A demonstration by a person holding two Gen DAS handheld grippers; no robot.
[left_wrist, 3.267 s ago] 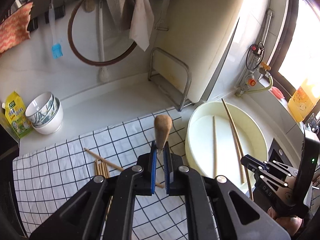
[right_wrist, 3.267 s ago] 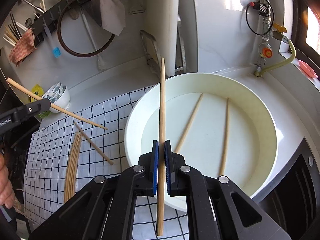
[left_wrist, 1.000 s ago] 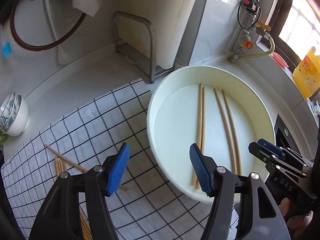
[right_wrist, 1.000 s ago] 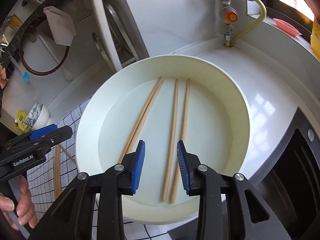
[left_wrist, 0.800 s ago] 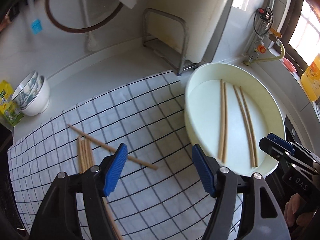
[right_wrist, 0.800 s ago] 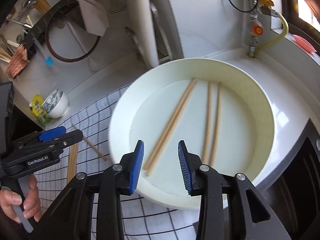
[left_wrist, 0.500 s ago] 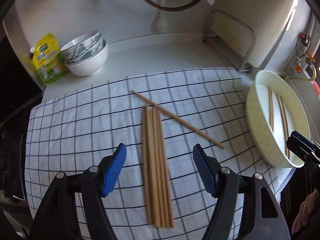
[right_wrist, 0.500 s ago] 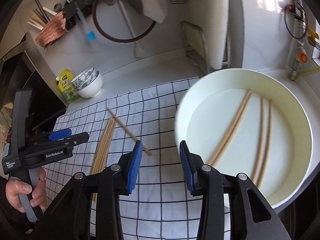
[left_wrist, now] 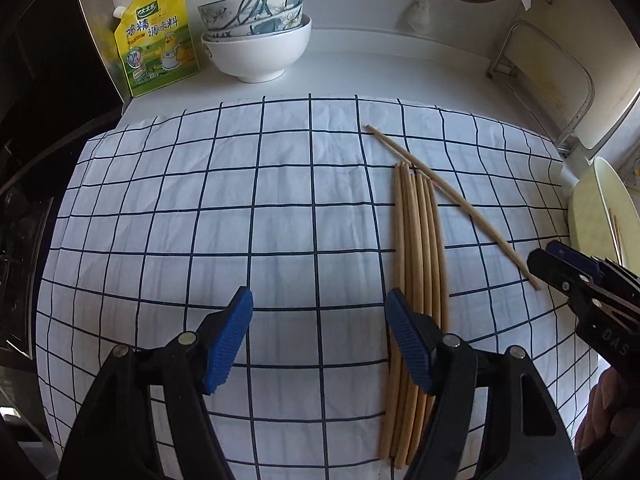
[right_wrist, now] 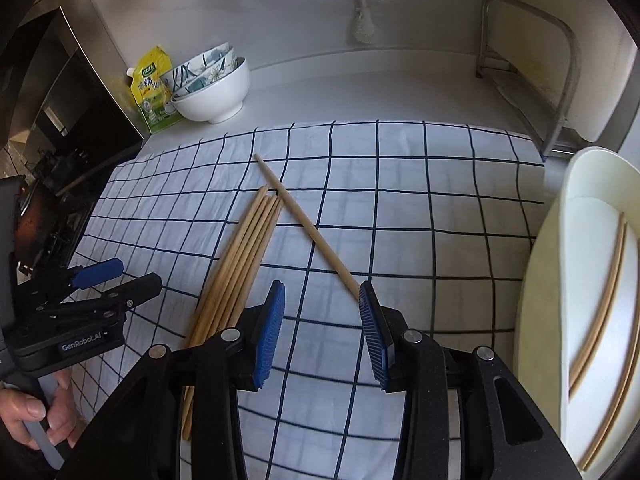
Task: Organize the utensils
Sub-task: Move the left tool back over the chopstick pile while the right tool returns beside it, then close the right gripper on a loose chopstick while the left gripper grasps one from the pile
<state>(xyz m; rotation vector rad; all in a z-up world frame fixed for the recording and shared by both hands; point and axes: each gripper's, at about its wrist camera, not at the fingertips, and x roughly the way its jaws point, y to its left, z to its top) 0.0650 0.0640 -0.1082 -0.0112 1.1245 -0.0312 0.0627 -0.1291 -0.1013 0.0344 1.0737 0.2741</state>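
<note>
— What's going on over the cloth?

— Both grippers are hanging above the checked cloth (left_wrist: 200, 208), pointing steeply down at it. The left gripper (left_wrist: 318, 338) is standing with its blue pads wide apart and nothing between them; only bare cloth is showing in the gap.

— And the chopsticks?

— A bundle of chopsticks (left_wrist: 418, 264) is lying side by side on the cloth, running away from the person. The left gripper's pad on that side is sitting just over the near part of the bundle, though I'm not seeing it pressing on anything. A single chopstick (left_wrist: 452, 204) is lying slantwise beside the bundle, its far end crossing just past the bundle's tips.

— What is the right one doing?

— The right gripper (right_wrist: 322, 324) is also standing with its jaws apart, gripping nothing. The near end of the single chopstick is lying right at one of its pads; whether it is touching, I can't tell.

— Anything already put away?

— More chopsticks (right_wrist: 600, 276) are lying inside the cream basin (right_wrist: 576, 184), which is sitting off the cloth's edge. At the back, stacked bowls (left_wrist: 256, 36) are standing next to a yellow seasoning pouch (left_wrist: 156, 36). A hand (right_wrist: 38, 420) is gripping the left gripper's handle.
</note>
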